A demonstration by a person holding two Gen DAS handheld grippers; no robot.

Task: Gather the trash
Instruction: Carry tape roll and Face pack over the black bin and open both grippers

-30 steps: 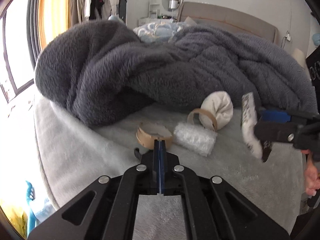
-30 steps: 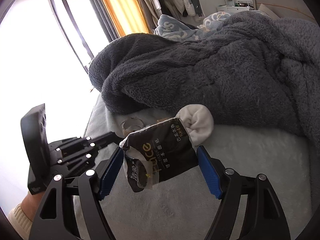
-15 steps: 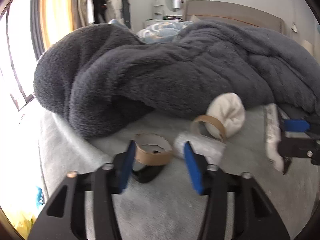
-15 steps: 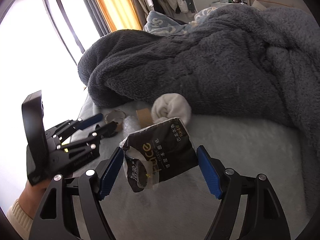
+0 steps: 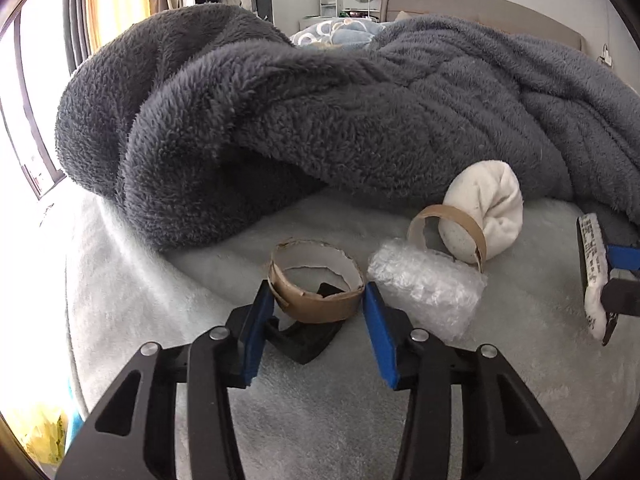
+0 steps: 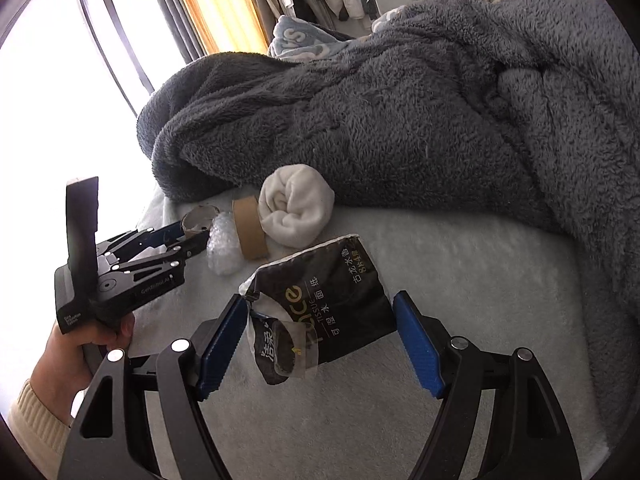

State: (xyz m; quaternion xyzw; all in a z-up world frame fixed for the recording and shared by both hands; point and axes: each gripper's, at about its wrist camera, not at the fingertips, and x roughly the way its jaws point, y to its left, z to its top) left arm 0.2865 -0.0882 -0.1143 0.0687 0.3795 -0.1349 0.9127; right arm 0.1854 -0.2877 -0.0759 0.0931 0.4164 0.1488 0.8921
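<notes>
Cardboard ring [image 5: 316, 282] sits between left gripper [image 5: 316, 312] fingers (spread).

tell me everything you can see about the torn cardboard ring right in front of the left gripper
The torn cardboard ring is a short brown band with a whitish inner face and a ragged, ripped top edge. It stands on its edge, opening upward, on the pale fleece bed cover, partly over a small black object. The open left gripper brackets it, one blue pad at each side, not visibly squeezing. A bubble wrap bundle lies just to its right.
</notes>
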